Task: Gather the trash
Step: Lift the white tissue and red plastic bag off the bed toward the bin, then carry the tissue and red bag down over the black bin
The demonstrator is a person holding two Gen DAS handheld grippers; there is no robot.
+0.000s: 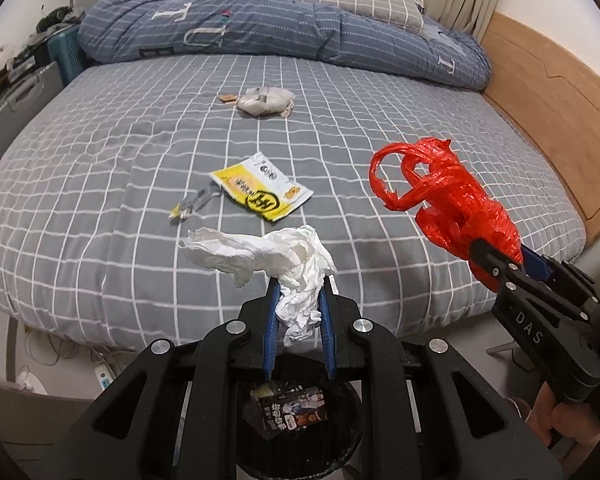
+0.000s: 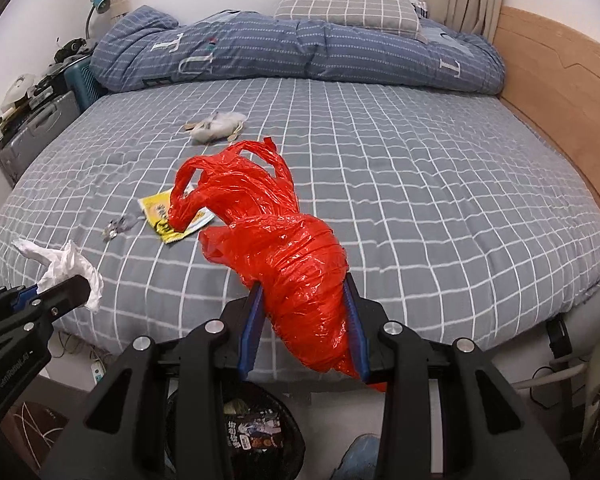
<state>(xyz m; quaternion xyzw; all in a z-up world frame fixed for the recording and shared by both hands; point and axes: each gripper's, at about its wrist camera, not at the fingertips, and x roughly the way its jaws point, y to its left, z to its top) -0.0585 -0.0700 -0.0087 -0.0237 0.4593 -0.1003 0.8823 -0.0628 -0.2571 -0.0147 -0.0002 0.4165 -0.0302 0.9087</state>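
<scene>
We've got the left gripper (image 1: 298, 292) w/ its fingers clamped on a crumpled tissue (image 1: 268, 254), right gripper (image 2: 304, 312) squeezing a red plastic bag (image 2: 288, 248), both above the black bin (image 1: 340, 440). Yellow wrapper (image 1: 260, 190) sits on the bed (image 1: 100, 160).

**Two wrist cameras at the foot of the bed**

Both fisheye views sit low and near the bed's (image 1: 100, 184) foot edge, facing 12 o'clock toward the pillow (image 2: 352, 8) — the left camera's view lies slightly further left. Shared: mattress, duvet (image 1: 260, 24), headboard (image 2: 560, 92), the bin (image 1: 300, 440) below.
</scene>
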